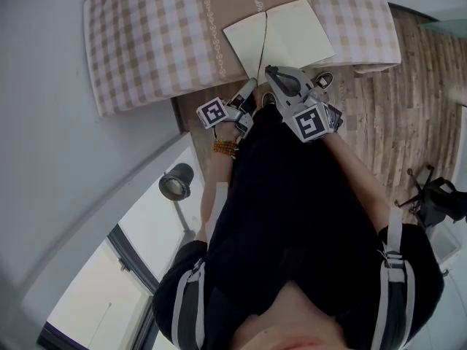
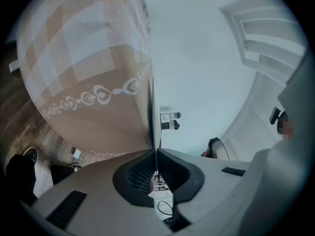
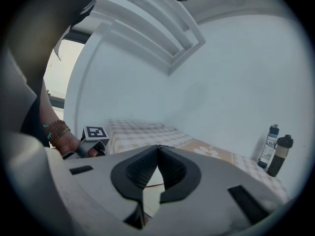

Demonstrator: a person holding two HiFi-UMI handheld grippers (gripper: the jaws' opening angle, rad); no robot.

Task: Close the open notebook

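The open notebook lies with pale blank pages on the table's check cloth, its spine pointing toward me. My left gripper is at the near edge of the left page, close to the spine. In the left gripper view its jaws are shut on a thin sheet seen edge-on, the notebook's near edge. My right gripper hovers just beside it over the near edge, its jaws shut with nothing between them. A strip of page shows below them.
Two bottles stand at the table's far side, also seen in the left gripper view as bottles. Shoes lie on the wood floor by the table. A lamp stands to my left, a black chair to my right.
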